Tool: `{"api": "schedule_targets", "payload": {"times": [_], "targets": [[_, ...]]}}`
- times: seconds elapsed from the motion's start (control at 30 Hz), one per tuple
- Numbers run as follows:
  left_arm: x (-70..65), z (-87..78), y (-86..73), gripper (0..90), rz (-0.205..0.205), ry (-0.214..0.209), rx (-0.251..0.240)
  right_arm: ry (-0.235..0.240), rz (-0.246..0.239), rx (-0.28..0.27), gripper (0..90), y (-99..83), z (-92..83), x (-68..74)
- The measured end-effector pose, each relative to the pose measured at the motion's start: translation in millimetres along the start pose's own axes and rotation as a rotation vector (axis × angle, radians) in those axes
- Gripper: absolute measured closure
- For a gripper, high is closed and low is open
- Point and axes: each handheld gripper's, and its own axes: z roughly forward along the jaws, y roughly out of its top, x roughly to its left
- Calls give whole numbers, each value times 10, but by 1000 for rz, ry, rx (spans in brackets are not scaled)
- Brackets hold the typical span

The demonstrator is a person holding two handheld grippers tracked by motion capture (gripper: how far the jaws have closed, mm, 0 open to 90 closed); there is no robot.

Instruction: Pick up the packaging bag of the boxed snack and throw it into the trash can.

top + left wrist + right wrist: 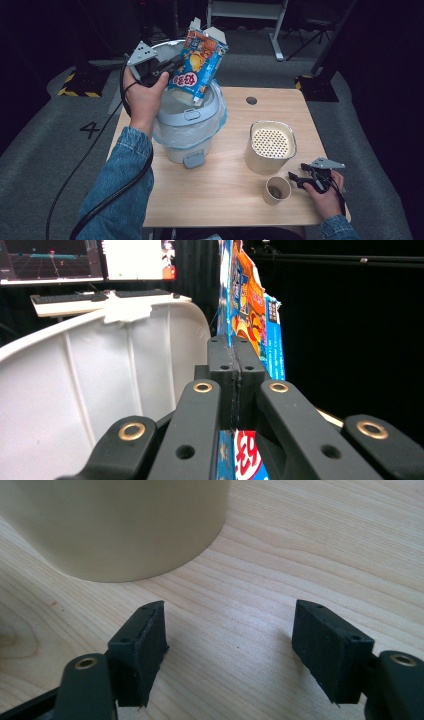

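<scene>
high view: left tongs (176, 64) pinching blue snack bag (199, 64) over open white bin (187, 131) at the bench's (220, 195) left edge, bag bottom hidden in the bin. right gripper view: right tongs (230, 647) spread, empty, beside cream container (115, 525), top cut off.

The bag's (250, 315) top and bottom run off the left gripper view at twelve and six o'clock, its middle hidden behind the clamped jaws. The bin's (187, 127) inside lies under the bag in the high view. The canister (115, 525) is cut off at twelve o'clock (right gripper view). The cup's (277, 190) contents are too small to tell.
</scene>
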Motion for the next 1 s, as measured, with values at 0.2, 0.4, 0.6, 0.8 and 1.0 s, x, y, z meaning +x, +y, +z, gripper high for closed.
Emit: {"api": "schedule_targets", "payload": {"times": [0.2,0.4,0.6,0.8,1.0], "targets": [[19,-17,-36,894,2,9,11,0,0,0,302,0,0,0],[11,-41,-93,861,-37,-19,20,0,0,0,302,0,0,0],[3,-158,-108,514,-54,-67,-27,-1,2,0,305,-1,-2,4],[-19,-296,-105,502,-2,-66,8,-1,2,0,305,-1,-2,4],[-127,-426,-135,478,40,-134,49,0,2,1,305,-1,-2,1]]}}
